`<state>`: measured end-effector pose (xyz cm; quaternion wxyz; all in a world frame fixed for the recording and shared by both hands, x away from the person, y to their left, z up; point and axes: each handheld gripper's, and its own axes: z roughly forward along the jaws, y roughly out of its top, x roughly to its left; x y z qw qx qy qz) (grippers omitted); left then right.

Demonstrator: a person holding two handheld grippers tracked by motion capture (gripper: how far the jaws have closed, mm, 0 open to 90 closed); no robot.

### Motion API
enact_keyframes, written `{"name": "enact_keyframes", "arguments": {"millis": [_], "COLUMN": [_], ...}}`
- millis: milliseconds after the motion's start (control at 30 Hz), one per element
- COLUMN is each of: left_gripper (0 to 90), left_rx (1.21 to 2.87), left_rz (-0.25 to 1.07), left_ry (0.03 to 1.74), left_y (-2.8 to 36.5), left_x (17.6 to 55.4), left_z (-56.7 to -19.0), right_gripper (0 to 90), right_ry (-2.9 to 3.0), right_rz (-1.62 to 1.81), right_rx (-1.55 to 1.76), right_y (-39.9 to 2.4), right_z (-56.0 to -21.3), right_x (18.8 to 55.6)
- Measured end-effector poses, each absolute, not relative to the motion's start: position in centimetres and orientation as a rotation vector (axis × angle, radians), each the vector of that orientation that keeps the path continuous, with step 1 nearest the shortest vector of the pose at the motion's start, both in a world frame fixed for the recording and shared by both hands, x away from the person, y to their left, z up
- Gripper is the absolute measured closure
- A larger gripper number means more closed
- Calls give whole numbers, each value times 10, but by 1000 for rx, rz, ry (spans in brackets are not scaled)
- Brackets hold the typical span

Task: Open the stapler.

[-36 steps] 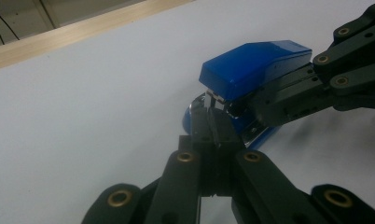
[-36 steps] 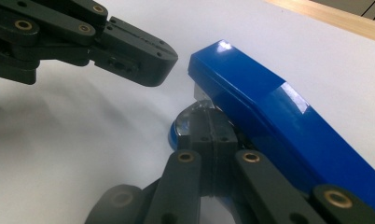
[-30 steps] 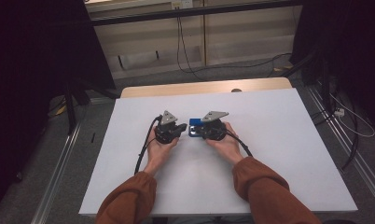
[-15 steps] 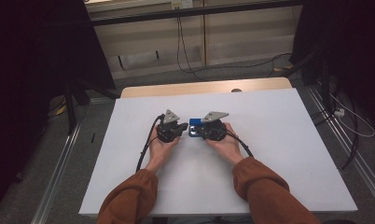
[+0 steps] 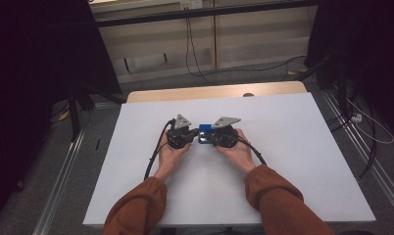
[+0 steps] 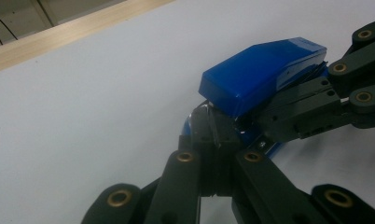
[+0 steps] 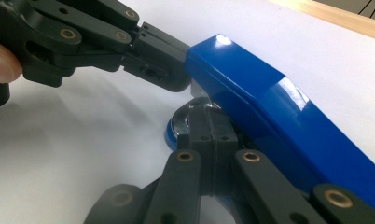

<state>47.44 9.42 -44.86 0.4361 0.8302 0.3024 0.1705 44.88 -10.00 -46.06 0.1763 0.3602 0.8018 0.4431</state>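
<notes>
In the high view, a blue stapler is seen on the white table, between the left gripper and the right gripper. In the left gripper view, the jaws are pressed together at its metal front. In the right gripper view, the jaws are closed at its base.

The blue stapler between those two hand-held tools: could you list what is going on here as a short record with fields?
object: blue stapler, top arm lifted at an angle over its base
place: middle of the white table
left gripper: jaws shut, at the stapler's base
right gripper: jaws shut, at the base near the metal plate
hands: person's left hand and right hand, one behind each gripper
clothing: rust-orange sleeves
background: wooden strip along the table's far edge
</notes>
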Motion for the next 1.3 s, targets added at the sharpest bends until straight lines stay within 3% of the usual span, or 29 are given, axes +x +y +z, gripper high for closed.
{"name": "enact_keyframes", "arguments": {"millis": [1300], "left_gripper": [900], "left_rx": [2006], "left_rz": [411], "left_ry": [750], "left_y": [92], "left_x": [476], "left_z": [-438], "right_gripper": [900], "right_ry": [2266], "right_rz": [1258], "right_rx": [1033], "right_y": [-100], "right_z": [-461], "right_x": [449]}}
